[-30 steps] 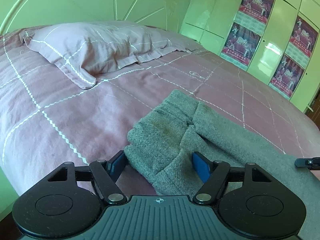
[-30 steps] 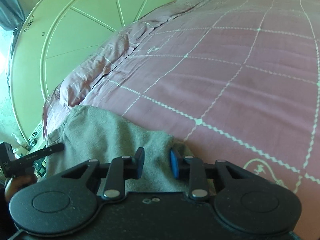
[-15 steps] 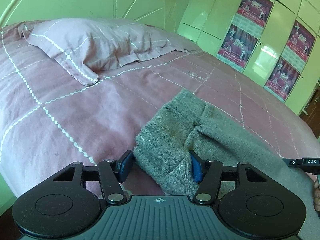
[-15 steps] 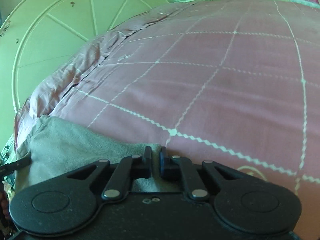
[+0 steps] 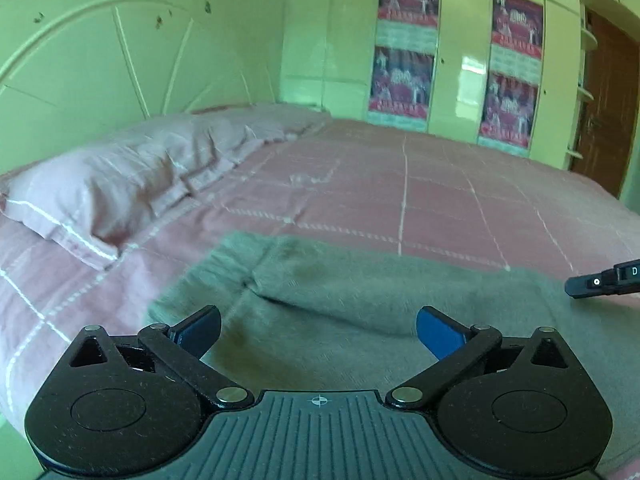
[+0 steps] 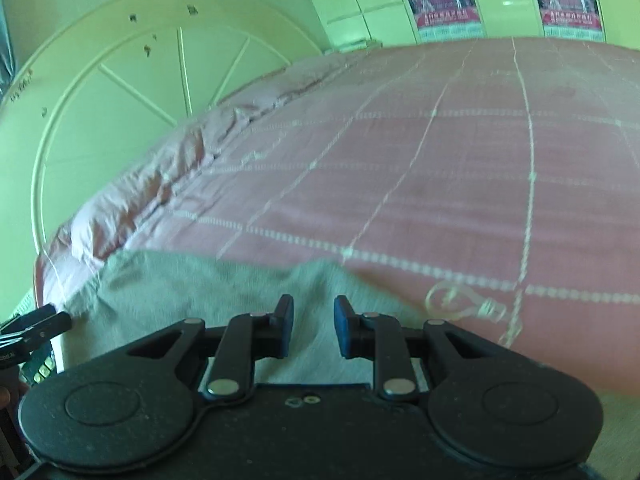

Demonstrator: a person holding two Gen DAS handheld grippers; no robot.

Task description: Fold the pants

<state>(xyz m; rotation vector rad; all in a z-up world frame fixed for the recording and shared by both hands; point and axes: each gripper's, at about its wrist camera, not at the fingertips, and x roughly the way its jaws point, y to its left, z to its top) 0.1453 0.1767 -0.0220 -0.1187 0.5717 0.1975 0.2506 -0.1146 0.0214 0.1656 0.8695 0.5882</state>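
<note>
Holding the left gripper (image 5: 318, 316) at 6 o'clock in the left wrist view, with its jaws just having been opening and now standing spread as wide as possible, blue pads (image 5: 436, 332) clear of the cloth and pinching nothing. Hovering just over the grey pants (image 5: 360, 292), lying flat and rumpled on the bed beneath and beyond the jaws, with a soft crease running from 9 toward 3 o'clock and a thicker hem bunching toward 10 o'clock. Showing one black finger of the other tool poking in at 3 o'clock, over the far right part of the pants. Holding the right gripper (image 6: 313, 308) at 6 o'clock in the right wrist view, jaws likewise just having been opening, now standing a little apart with a narrow gap between the pads; grey cloth showing through that gap, yet nothing being squeezed. Reaching out from under that gripper toward 9 o'clock, the same pants spreading across the near edge of the bed, with a small peak of fabric rising at 12 o'clock just past the fingertips. Moving outward over the pink bedspread (image 5: 440, 192), crossed by pale grid lines, with a light-bulb pattern (image 6: 464, 300) stitched at 3 o'clock near the right gripper. Resting farther off at 9 to 10 o'clock, a pink pillow (image 5: 120, 184) against a pale round headboard (image 5: 100, 60). Closing the far side at 12 to 2 o'clock, a pale wardrobe (image 5: 460, 40) carrying red posters (image 5: 404, 40), and a brown door (image 5: 608, 100) at 2 o'clock.
</note>
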